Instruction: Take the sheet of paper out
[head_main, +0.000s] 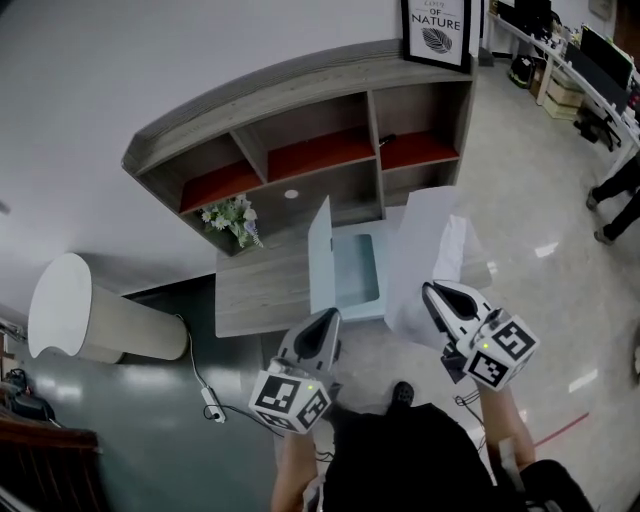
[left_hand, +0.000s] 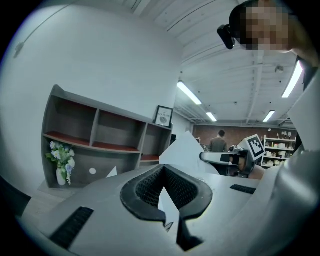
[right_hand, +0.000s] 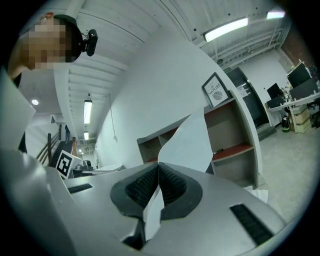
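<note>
A pale blue folder lies open on the grey desk, its cover flap standing upright. My left gripper is shut on the flap's lower edge; in the left gripper view the pale flap sits pinched between the pads. The white sheet of paper hangs lifted to the right of the folder, with my right gripper shut on its near edge. In the right gripper view the sheet rises from the shut jaws and hides part of the shelf. The right gripper shows beyond the flap.
A curved shelf unit with red-lined compartments stands behind the desk. On the desk's left stands a flower vase; a framed print tops the shelf. A lamp shade and a cabled power strip are at left. Office desks are far right.
</note>
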